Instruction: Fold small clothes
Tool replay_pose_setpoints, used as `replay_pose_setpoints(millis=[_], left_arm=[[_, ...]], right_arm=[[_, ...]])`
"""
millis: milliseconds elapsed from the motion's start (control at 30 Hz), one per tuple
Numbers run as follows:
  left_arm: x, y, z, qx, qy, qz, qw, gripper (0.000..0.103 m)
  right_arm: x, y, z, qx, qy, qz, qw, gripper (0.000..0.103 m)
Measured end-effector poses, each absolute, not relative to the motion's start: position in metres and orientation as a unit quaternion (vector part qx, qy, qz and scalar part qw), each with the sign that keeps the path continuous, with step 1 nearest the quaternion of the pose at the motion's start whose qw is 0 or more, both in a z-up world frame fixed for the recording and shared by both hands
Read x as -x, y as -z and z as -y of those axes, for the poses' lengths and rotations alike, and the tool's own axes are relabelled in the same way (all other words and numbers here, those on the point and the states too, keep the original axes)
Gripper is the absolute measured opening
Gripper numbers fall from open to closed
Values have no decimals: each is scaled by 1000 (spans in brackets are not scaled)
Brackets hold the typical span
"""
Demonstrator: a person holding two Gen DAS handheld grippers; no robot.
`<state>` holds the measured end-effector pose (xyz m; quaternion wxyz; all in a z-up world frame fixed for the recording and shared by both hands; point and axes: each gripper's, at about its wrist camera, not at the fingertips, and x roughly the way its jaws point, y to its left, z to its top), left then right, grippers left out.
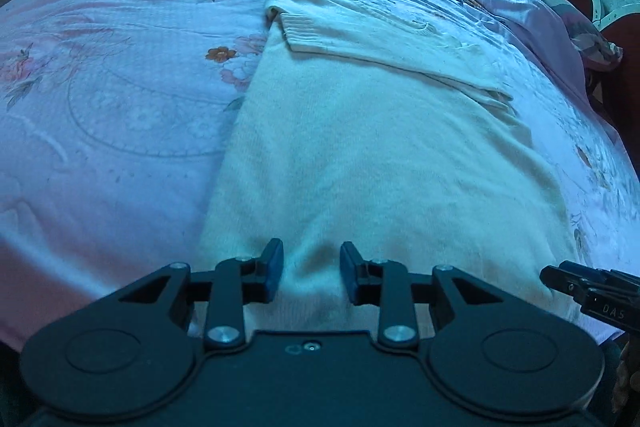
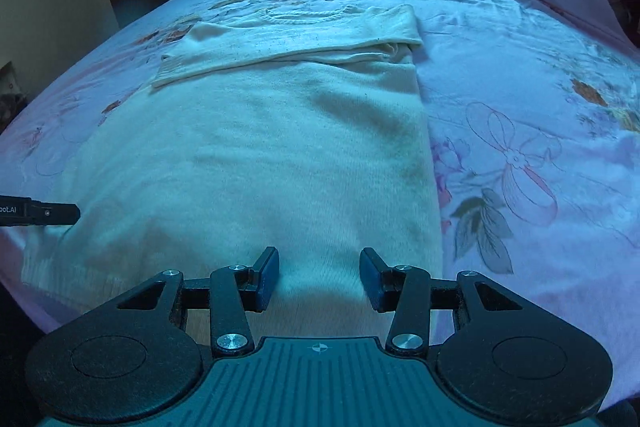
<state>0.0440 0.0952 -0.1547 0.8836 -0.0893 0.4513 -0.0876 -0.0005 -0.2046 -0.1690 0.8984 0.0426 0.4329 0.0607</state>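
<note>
With sleeves folded across the cream knitted sweater (image 1: 380,155) on the floral bed (image 1: 100,87), both spread, empty grippers, left (image 1: 311,275) and right (image 2: 319,277), must next pinch its near hem.

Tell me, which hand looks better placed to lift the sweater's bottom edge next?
Neither, probably: the left gripper and right gripper both hover open-jawed over the sweater near its bottom edge.

A cream knitted sweater (image 2: 256,155) lies flat on the bed (image 2: 520,67), its ribbed hem at the bed's near edge and its cable-knit neckline toward the far edge. Both sides are already folded in, making a long narrow panel. One sleeve (image 2: 280,47) lies folded across the chest, its ribbed cuff pointing left.
</note>
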Motion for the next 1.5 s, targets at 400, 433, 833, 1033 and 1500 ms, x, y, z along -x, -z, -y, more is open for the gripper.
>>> replay_pose_setpoints(millis=[400, 433, 833, 1033, 1500], left_arm=[[-1, 148, -131, 134, 37, -443, 886, 30], [-1, 150, -135, 134, 31, -446, 885, 32], [-11, 184, -153, 210, 59, -489, 845, 19], [-13, 177, -149, 219, 81, -479, 846, 6], [-133, 117, -144, 281, 106, -384, 873, 5]], right_arm=[[46, 157, 236, -85, -19, -433, 897, 45], [48, 158, 240, -93, -15, -436, 895, 45], [50, 177, 262, -189, -23, -477, 858, 44], [46, 178, 266, -247, -48, -479, 841, 8], [-58, 120, 296, -297, -56, -375, 876, 8]])
